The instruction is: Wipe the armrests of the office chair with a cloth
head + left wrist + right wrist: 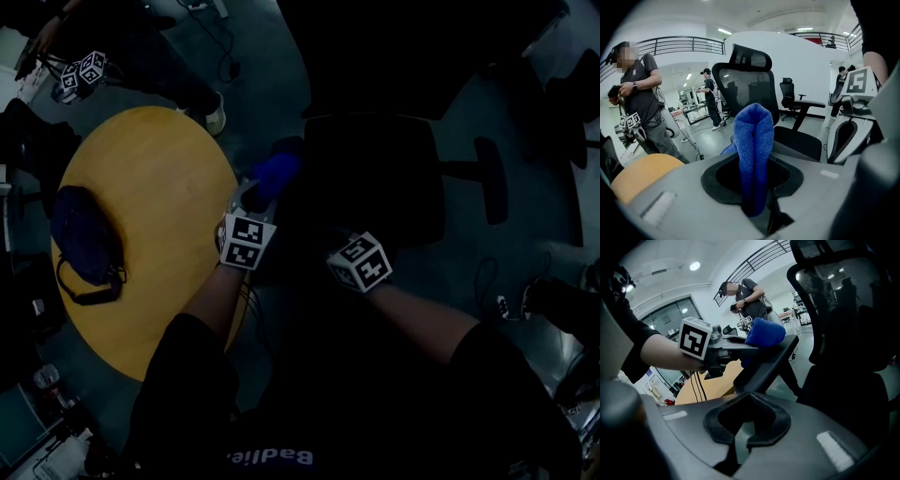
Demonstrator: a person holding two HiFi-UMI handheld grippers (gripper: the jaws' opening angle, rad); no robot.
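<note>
The black office chair (pixel 375 178) stands in front of me, its mesh back (pixel 750 79) facing the left gripper view. My left gripper (pixel 258 195) is shut on a folded blue cloth (pixel 753 140). In the right gripper view that cloth (pixel 764 333) lies against the top of the chair's near armrest (pixel 764 364), held there by the left gripper (pixel 740 348). The other armrest (pixel 489 180) juts out at the chair's far side. My right gripper (pixel 743 427) is shut on nothing and hovers low beside the seat (pixel 342 239).
A round yellow table (pixel 141 234) with a dark blue bag (pixel 84 234) sits close on my left. A person (pixel 642 103) holding grippers stands beyond it, another person (pixel 710 98) further back. Cables (pixel 225 47) trail on the floor.
</note>
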